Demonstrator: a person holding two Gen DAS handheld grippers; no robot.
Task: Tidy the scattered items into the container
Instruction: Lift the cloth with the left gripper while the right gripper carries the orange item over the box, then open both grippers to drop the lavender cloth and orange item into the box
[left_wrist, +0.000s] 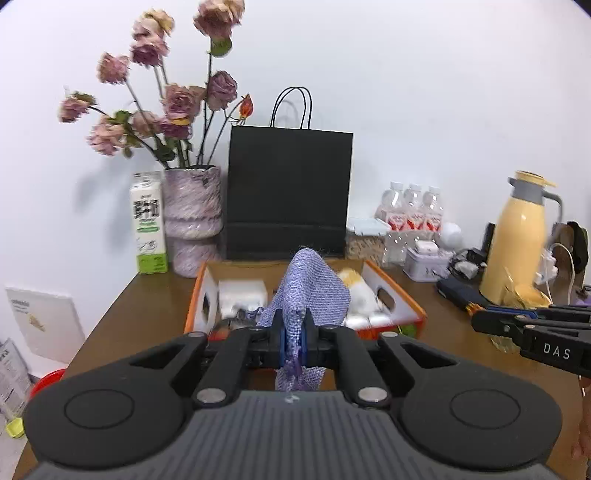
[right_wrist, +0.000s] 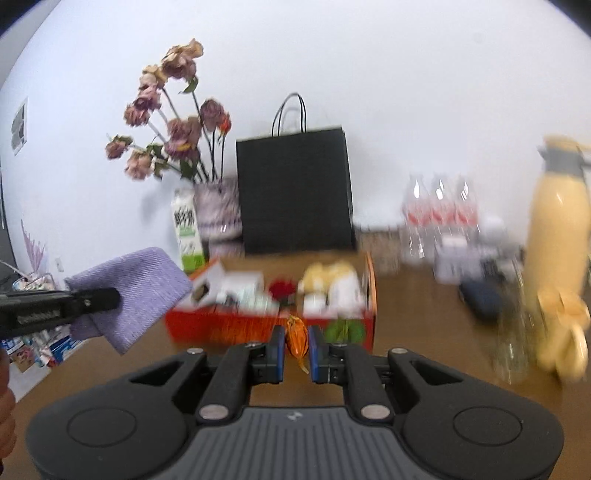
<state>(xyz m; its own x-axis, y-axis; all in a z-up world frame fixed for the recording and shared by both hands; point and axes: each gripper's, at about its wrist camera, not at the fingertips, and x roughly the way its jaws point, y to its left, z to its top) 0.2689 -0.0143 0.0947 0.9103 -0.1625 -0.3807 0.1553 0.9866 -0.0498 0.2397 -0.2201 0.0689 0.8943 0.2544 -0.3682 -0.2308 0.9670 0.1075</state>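
My left gripper (left_wrist: 293, 341) is shut on a purple cloth (left_wrist: 308, 291) and holds it in the air just in front of the orange cardboard box (left_wrist: 402, 291). The cloth (right_wrist: 140, 284) and the left gripper (right_wrist: 110, 297) also show at the left of the right wrist view. My right gripper (right_wrist: 297, 349) is shut on a small orange wrapped item (right_wrist: 298, 338), in front of the orange box (right_wrist: 229, 326). It shows at the right of the left wrist view (left_wrist: 480, 321). The box holds white packets, a yellow-white plush and a red item.
A black paper bag (left_wrist: 290, 192), a vase of dried roses (left_wrist: 192, 221) and a milk carton (left_wrist: 149, 221) stand behind the box. Water bottles (left_wrist: 413, 206), a yellow thermos (left_wrist: 517, 236), small boxes and cables crowd the right side of the brown table (left_wrist: 147, 306).
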